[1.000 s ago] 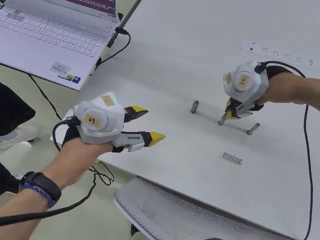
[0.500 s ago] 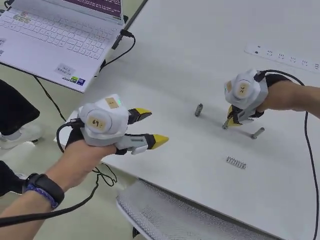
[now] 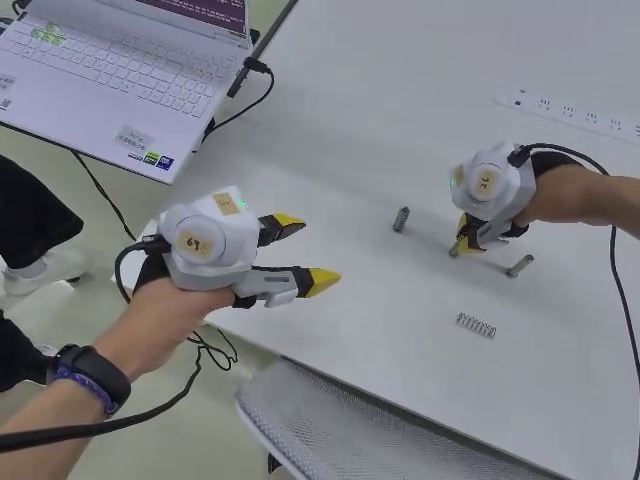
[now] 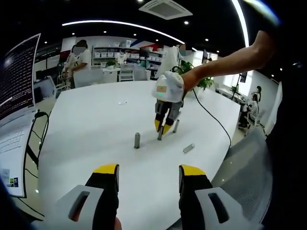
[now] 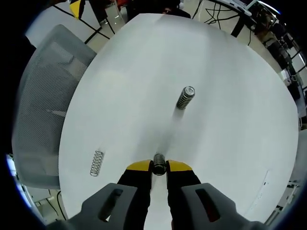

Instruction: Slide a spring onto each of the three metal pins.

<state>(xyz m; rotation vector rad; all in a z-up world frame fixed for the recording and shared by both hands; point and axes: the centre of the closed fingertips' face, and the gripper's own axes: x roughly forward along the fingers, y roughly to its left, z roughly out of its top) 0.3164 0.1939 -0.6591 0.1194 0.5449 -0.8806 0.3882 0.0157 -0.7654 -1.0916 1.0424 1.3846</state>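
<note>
Your right gripper [image 5: 159, 167] pinched the spring [image 5: 159, 163] on the middle pin [image 3: 454, 249], probably seating 2 of 3. Your left gripper [image 3: 307, 251] hung spread, well apart from it. The loose spring [image 3: 476, 325] near that pin looked next.

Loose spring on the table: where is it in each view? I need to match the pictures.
Head view: the loose spring lies lower right, near the front edge of the table, below the right claw.
Left gripper view: right of centre, lying flat, lower right of the right claw.
Right gripper view: lower left, near the mesh chair.
Shared landmark: the standing pin wearing a spring.
</note>
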